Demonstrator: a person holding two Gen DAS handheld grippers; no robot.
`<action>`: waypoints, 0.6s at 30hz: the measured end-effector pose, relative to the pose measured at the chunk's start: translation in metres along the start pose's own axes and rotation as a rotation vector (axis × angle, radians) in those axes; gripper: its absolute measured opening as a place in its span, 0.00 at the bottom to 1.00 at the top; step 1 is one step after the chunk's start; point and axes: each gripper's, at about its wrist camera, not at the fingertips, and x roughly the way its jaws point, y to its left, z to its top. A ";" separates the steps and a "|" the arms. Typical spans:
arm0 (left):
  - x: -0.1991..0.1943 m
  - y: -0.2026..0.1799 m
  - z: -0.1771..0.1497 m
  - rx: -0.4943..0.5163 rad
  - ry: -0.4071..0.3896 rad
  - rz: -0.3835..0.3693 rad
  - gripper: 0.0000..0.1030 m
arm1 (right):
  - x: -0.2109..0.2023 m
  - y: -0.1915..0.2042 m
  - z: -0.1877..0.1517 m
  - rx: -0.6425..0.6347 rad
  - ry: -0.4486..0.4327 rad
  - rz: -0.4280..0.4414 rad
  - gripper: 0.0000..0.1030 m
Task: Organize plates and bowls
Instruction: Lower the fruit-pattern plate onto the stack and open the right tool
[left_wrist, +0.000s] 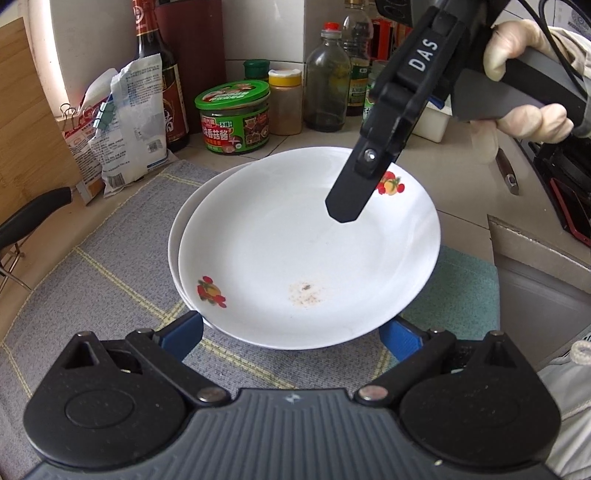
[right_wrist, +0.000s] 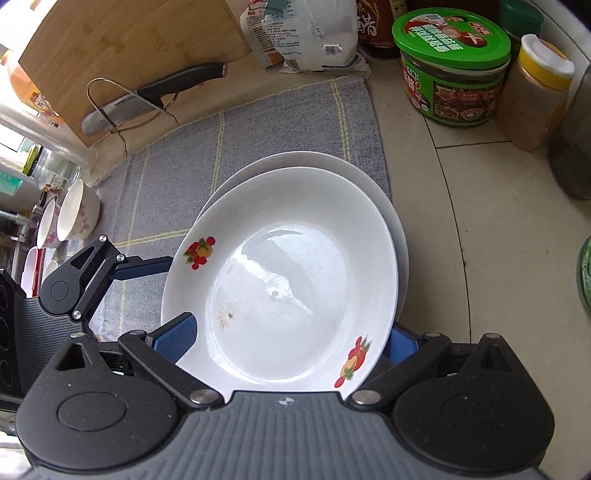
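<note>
**Left wrist view: two stacked plates amid a crowded back corner**

Left wrist view shows the top plate (left_wrist: 310, 247), white with red fruit prints and a brownish smear near its front, lying on a second plate (left_wrist: 176, 236) whose rim peeks out at the left. Both sit on a grey checked cloth (left_wrist: 110, 266) covering the surface (left_wrist: 465, 177). The left gripper (left_wrist: 291, 332) stands wide open, its blue pads on either side of the top plate's near rim; whether they touch it I cannot tell. The right gripper (left_wrist: 345, 206), held by a gloved hand (left_wrist: 517, 92), hangs over the plate's far right part; from here only one black finger shows.

In the right wrist view the right gripper (right_wrist: 291, 343) is spread wide with the top plate's (right_wrist: 280, 280) near rim between its blue pads; whether they press on it I cannot tell. The left gripper (right_wrist: 144, 271) reaches in from the left beside the rim.

Behind the plates crowd a green-lidded jar (left_wrist: 232, 118), a yellow-capped spice jar (left_wrist: 285, 103), a dark sauce bottle (left_wrist: 162, 74), a glass bottle (left_wrist: 327, 81) and a white packet (left_wrist: 129, 122). A knife (right_wrist: 155, 96) rests in a wire stand before a wooden board (right_wrist: 129, 40). Two bowls (right_wrist: 70, 218) stand at the left edge.
</note>
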 end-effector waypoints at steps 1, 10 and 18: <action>0.000 0.000 0.000 0.001 -0.001 -0.003 0.97 | 0.000 0.001 -0.001 -0.001 -0.001 -0.005 1.00; 0.000 0.000 -0.001 0.002 -0.023 -0.003 0.98 | 0.003 0.003 -0.011 0.020 0.033 -0.059 1.00; -0.037 0.004 -0.013 -0.123 -0.193 0.104 0.99 | -0.019 0.036 -0.027 -0.195 -0.206 -0.306 1.00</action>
